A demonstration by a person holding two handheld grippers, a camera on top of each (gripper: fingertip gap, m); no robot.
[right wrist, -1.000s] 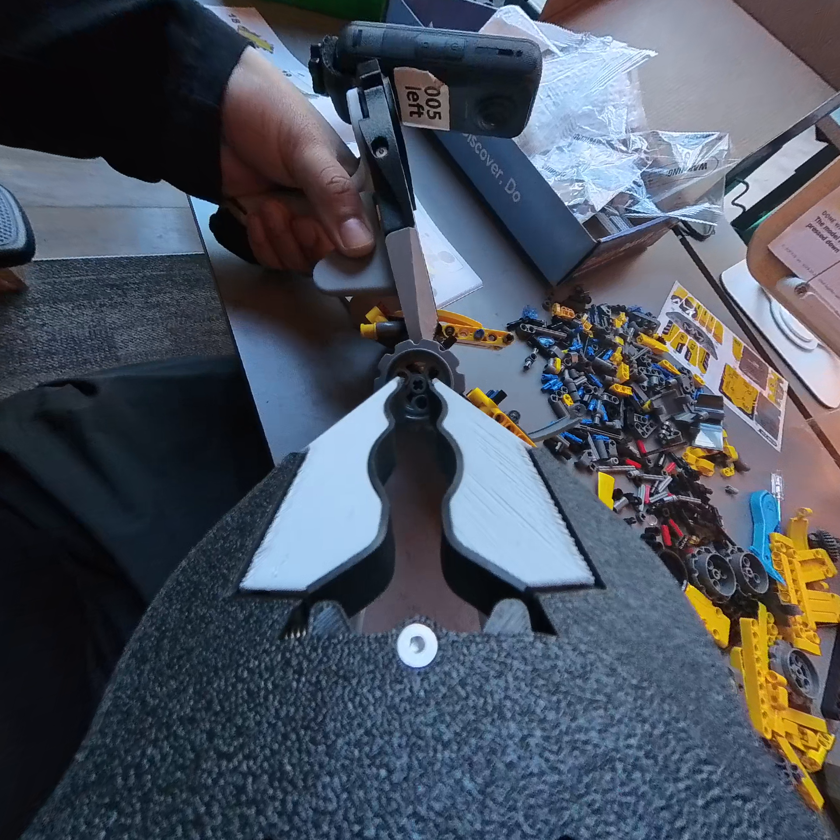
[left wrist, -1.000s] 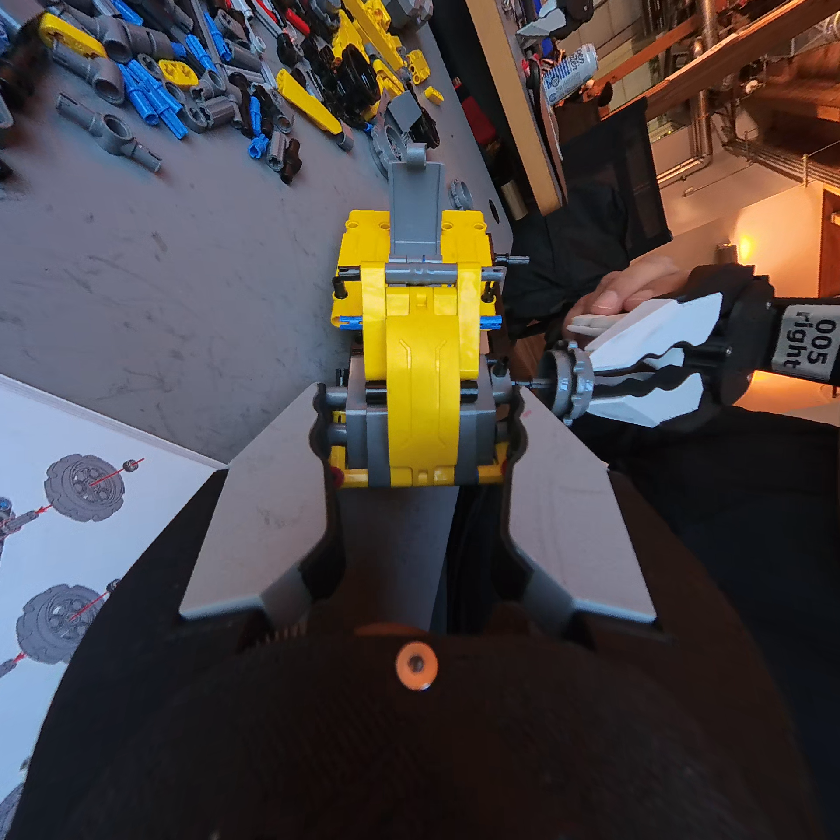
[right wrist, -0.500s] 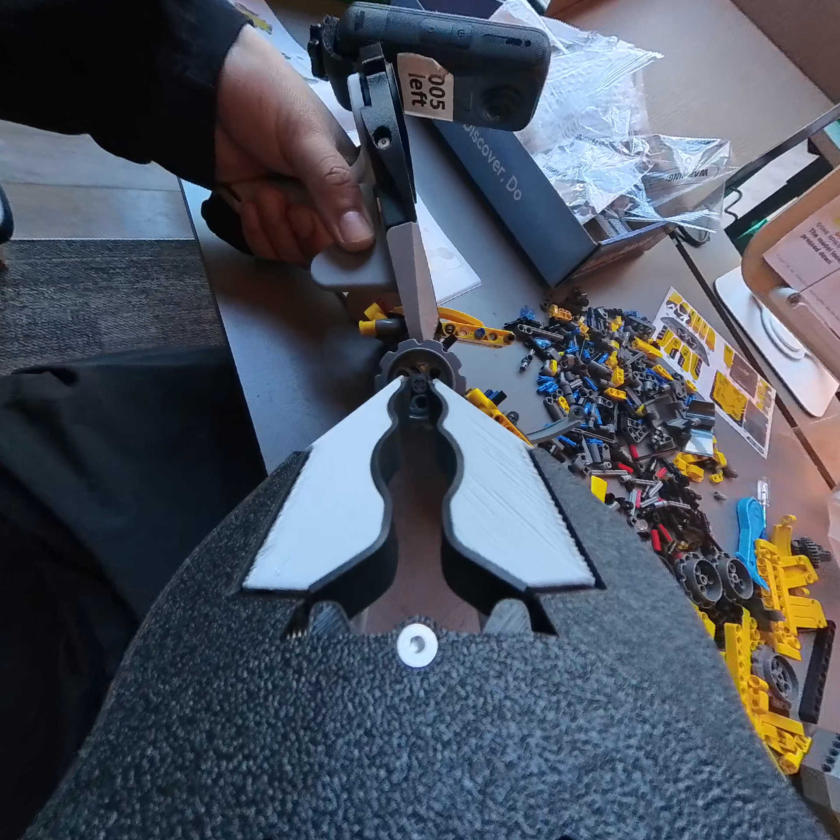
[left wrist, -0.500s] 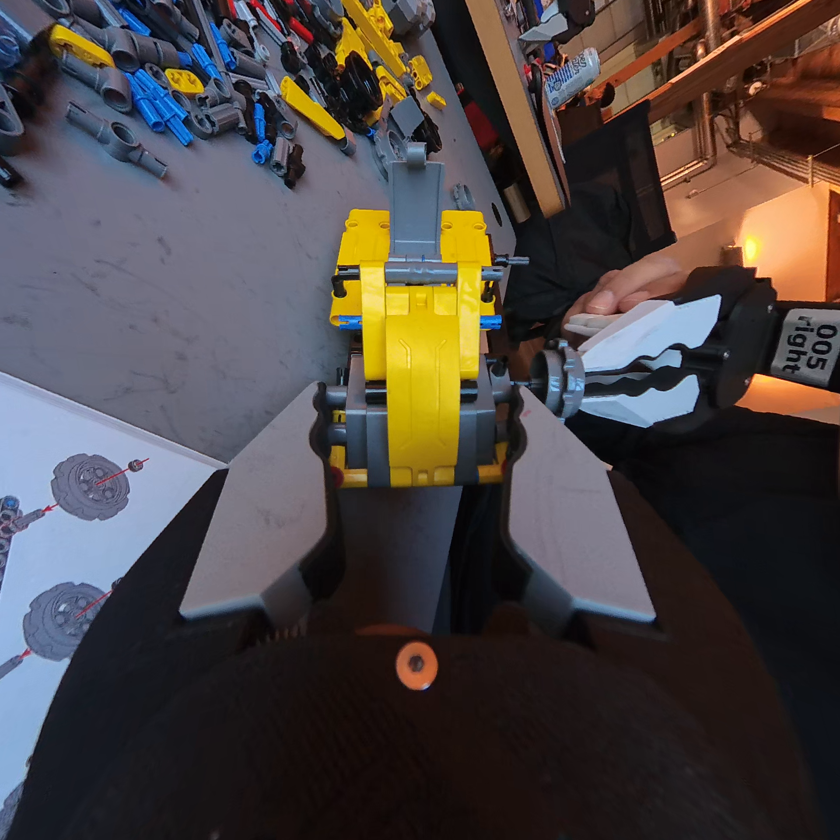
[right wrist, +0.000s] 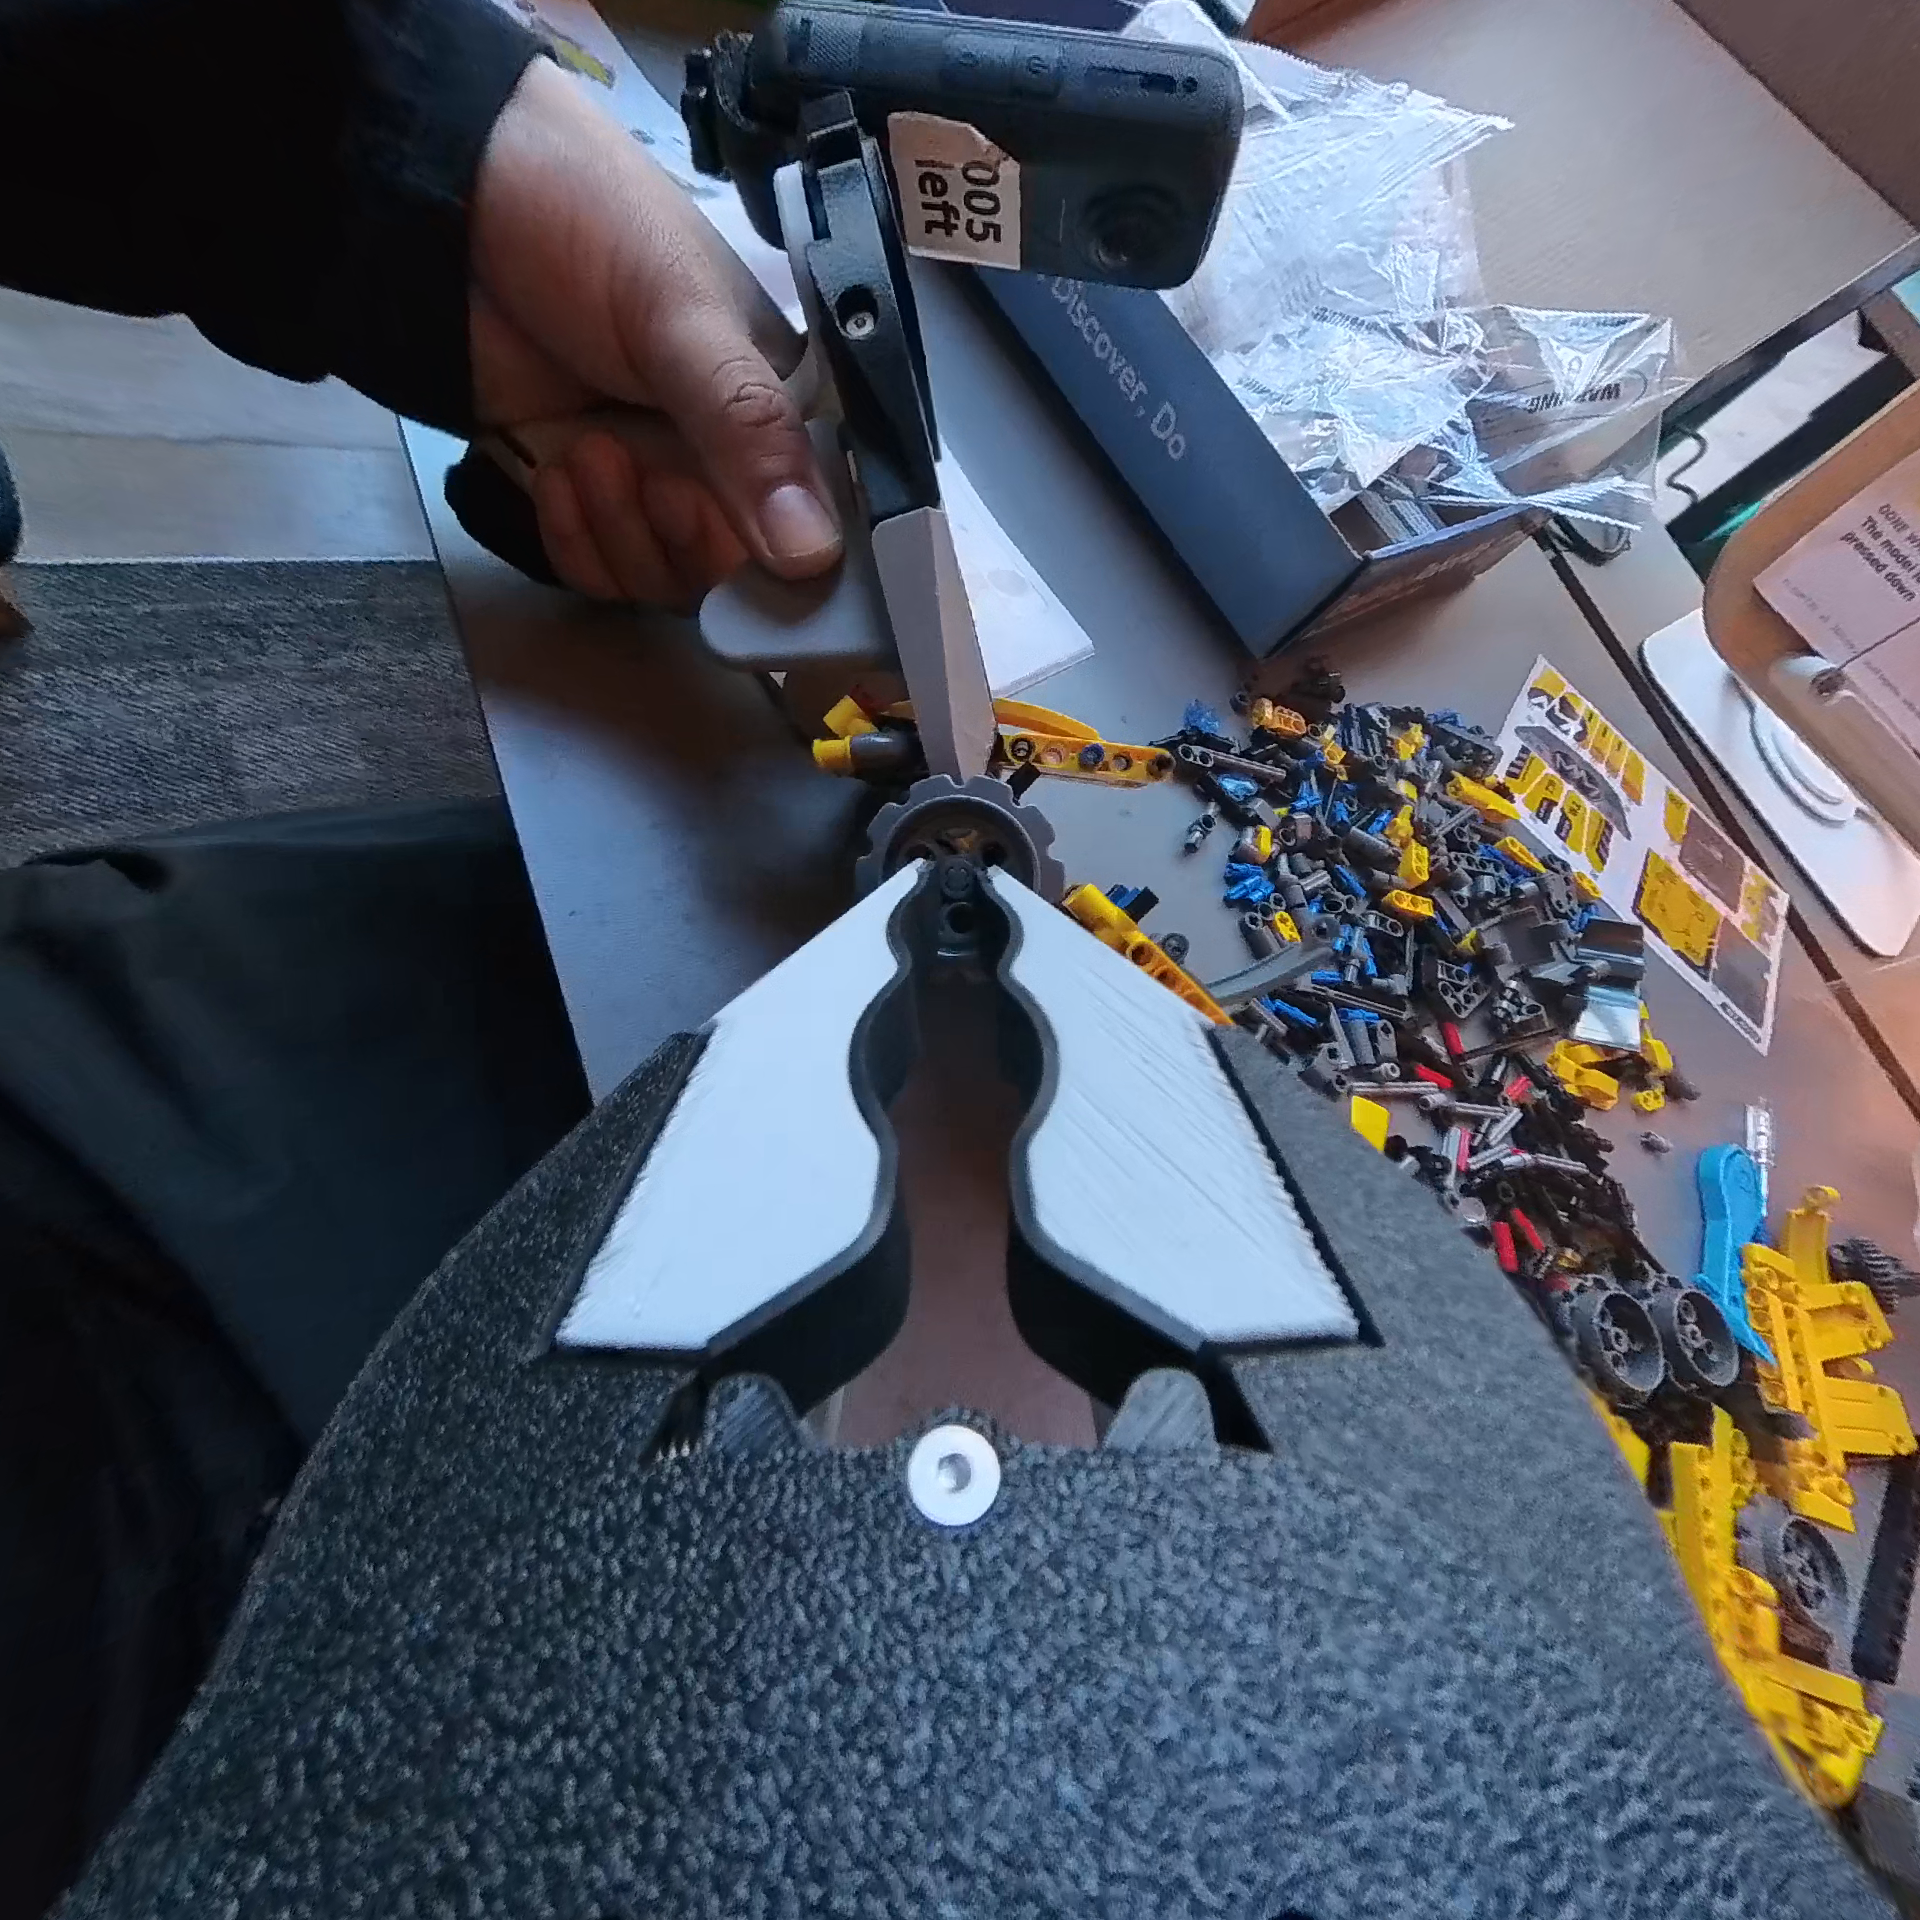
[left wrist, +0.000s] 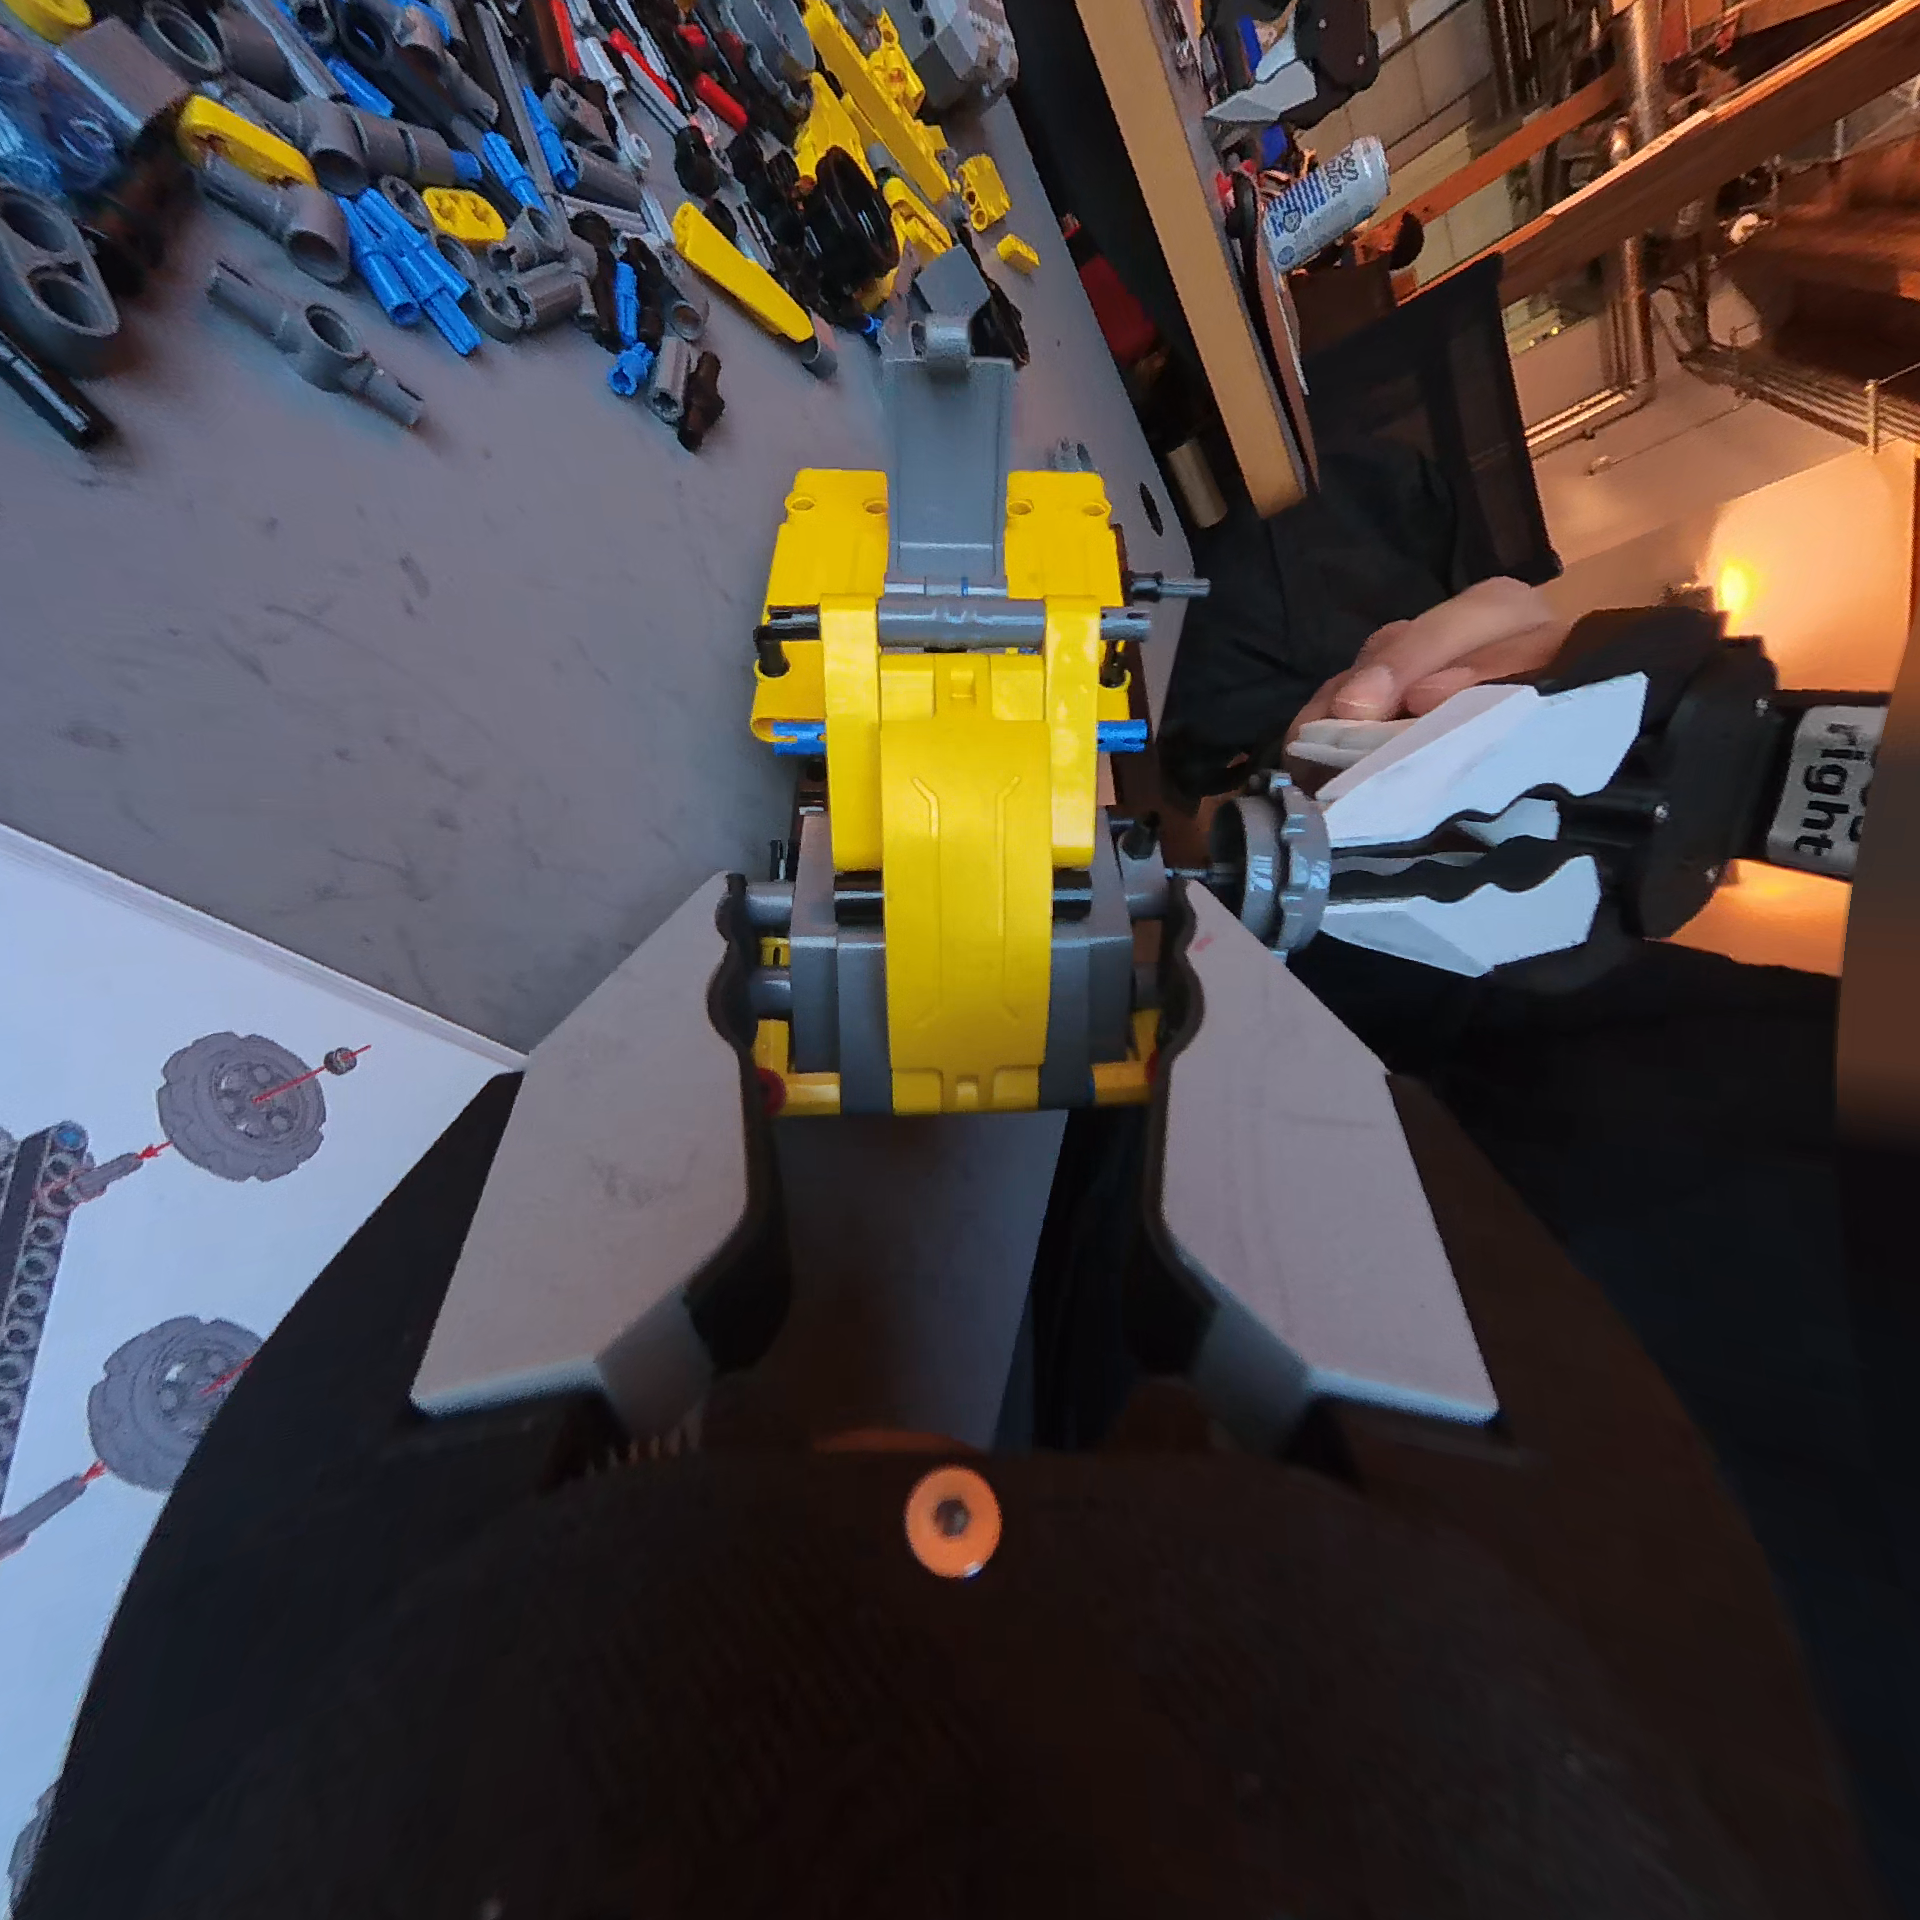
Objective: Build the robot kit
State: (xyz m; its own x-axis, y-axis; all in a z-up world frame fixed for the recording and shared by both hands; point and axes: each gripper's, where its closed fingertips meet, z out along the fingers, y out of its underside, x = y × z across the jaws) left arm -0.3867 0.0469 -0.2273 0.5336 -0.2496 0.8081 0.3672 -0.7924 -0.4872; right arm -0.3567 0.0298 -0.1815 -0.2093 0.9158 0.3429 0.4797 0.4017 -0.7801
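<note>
1. The left gripper (left wrist: pixel 956 997) is clenched on a yellow and grey brick model (left wrist: pixel 961 831), its two grey fingers pressing the model's grey sides; the model juts forward above the table (left wrist: pixel 364 675).
2. Just to the model's right, the right gripper (left wrist: pixel 1314 868) grips a grey toothed wheel (left wrist: pixel 1273 868), its white fingers closed on the wheel's hub. The wheel sits close beside a short black axle stub on the model's flank; whether they touch cannot be told.
3. In the right wrist view the wheel (right wrist: pixel 956 831) lies in line with the left gripper's finger tip, so wheel and axle look roughly aligned.
4. An open instruction booklet (left wrist: pixel 156 1143) lies at the left.
5. Farther off, loose bricks (left wrist: pixel 468 208) litter the table.
</note>
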